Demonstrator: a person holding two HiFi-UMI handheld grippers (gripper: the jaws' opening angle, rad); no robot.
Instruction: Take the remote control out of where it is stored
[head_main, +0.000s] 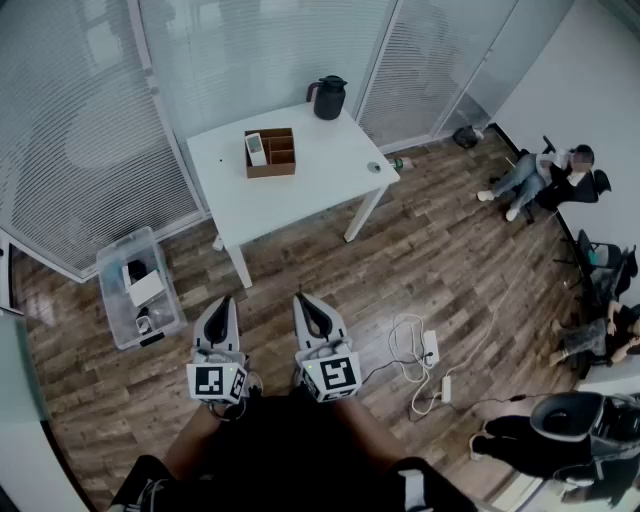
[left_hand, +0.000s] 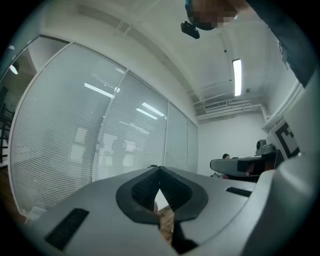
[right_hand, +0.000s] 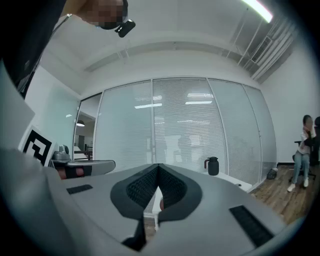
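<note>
**A:** How far has the person got?

**B:** Hardly begun, by the look of it. The wooden floor (head_main: 430, 250) fills most of the head view. The white table (head_main: 330, 165) stands well ahead of the person, beside the glass walls with blinds.

**A:** What does the table carry?

**B:** A black jug (head_main: 328, 97) at its far corner and a brown box (head_main: 272, 171) with open compartments nearer the middle.

**A:** And the two tools?

**B:** The left gripper (head_main: 226, 306) and the right gripper (head_main: 304, 304) are held level, side by side, low in front of the person. Both are well apart from the table and touch nothing.

**A:** Where is the remote control?

**B:** A slim white thing stands in the box's left compartment. That is most likely the remote control (head_main: 256, 148), though it shows too small to be certain. It has not been lifted out.

**A:** The fingers?

**B:** Pressed together on both grippers. The left fingers (left_hand: 144, 189) meet at their tips with nothing between them, and so do the right fingers (right_hand: 142, 187).

**A:** So what remains?

**B:** Everything, he would judge. The person has to reach the table, spread one pair of fingers, pinch the remote control and draw it up out of the box.
</note>
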